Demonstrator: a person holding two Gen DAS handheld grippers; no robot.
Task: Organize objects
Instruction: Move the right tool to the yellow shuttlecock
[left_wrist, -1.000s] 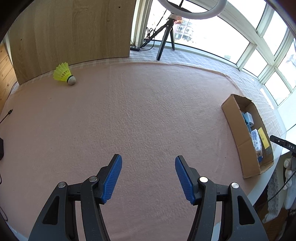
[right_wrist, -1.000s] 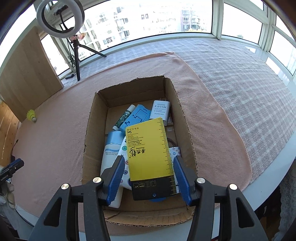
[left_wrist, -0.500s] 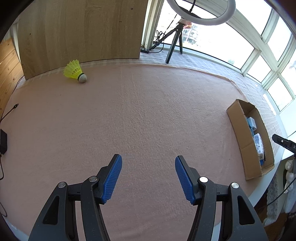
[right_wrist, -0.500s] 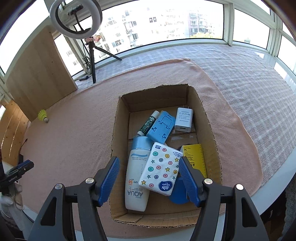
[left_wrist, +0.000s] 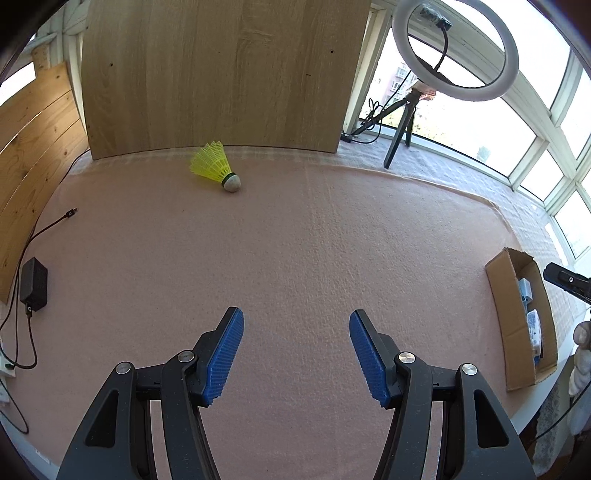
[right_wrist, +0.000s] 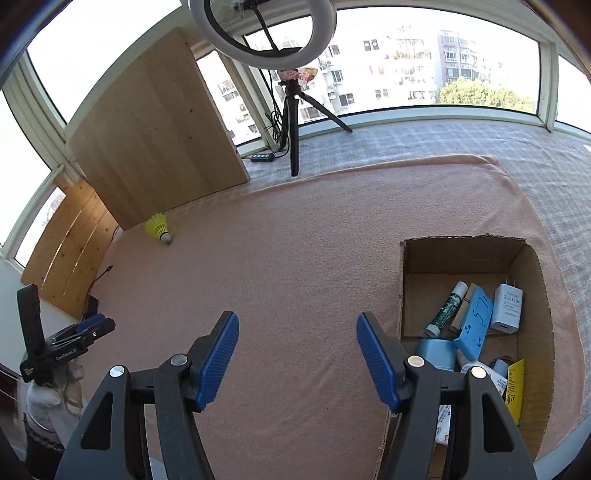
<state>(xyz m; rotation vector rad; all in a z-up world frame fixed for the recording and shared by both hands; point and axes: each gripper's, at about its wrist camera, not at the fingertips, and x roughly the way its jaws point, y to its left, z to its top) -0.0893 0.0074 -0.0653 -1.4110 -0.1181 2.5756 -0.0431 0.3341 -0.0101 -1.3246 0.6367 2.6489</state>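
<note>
A yellow shuttlecock (left_wrist: 218, 168) lies on its side on the pink cloth, just before the upright wooden board, cork tip toward the camera. Well apart stands an open cardboard box (right_wrist: 532, 280) near the counter's edge, holding a white charger (right_wrist: 506, 308), a blue holder (right_wrist: 474, 323), a green tube (right_wrist: 445, 308) and a yellow ruler card (right_wrist: 515, 386).

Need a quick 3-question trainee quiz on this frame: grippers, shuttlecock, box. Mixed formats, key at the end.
1. True or false: the yellow shuttlecock lies inside the cardboard box.
2. Multiple choice: what is between the fingers of the right gripper? A) a yellow ruler B) a white charger C) nothing
3. Fill in: the shuttlecock rests on the pink cloth close to the foot of the ____ board.

Key: 1 false, it lies out on the cloth; 2 C, and the left gripper is open and empty too; 3 wooden.
</note>
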